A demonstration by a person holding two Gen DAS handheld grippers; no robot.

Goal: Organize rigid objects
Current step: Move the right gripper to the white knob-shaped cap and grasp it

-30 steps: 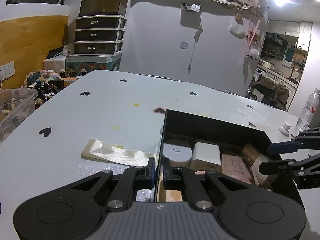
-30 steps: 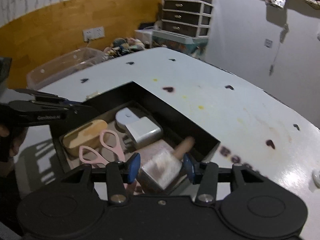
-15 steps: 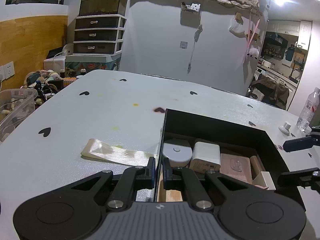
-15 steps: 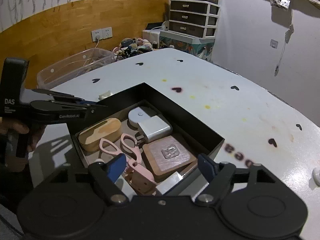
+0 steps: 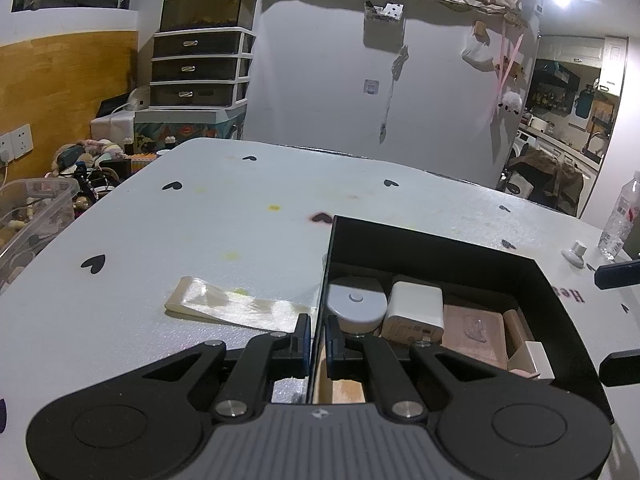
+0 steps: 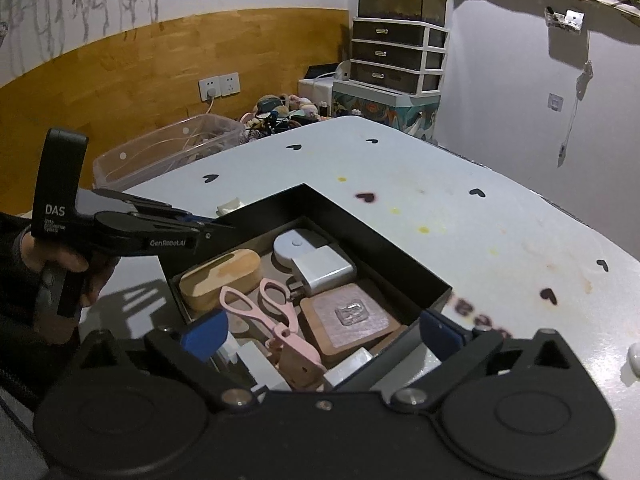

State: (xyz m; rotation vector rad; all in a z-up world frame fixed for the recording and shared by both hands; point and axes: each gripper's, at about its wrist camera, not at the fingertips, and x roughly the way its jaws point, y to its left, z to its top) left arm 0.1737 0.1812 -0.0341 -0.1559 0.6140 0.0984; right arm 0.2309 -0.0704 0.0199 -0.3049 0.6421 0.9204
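A black box (image 6: 360, 236) sits on the white table and holds a wooden case (image 6: 220, 278), a round white device (image 6: 294, 244), a white charger (image 6: 324, 266), pink scissors (image 6: 264, 312), a pink-topped wooden block (image 6: 350, 320) and white blocks (image 6: 348, 362). My left gripper (image 5: 317, 336) is shut on the box's left wall (image 5: 326, 264); it also shows in the right wrist view (image 6: 200, 232). My right gripper (image 6: 320, 330) is open and empty above the box's near corner; its fingertips (image 5: 616, 274) show in the left wrist view.
A folded cream strip (image 5: 236, 306) lies on the table left of the box. A small white knob (image 5: 574, 254) and a water bottle (image 5: 622, 216) stand at the table's right edge. A clear plastic bin (image 6: 168, 152) sits off the table's left side.
My right gripper let go of the wooden-handled block into the box, opened wide and drew back and up. My left gripper stayed shut on the box wall.
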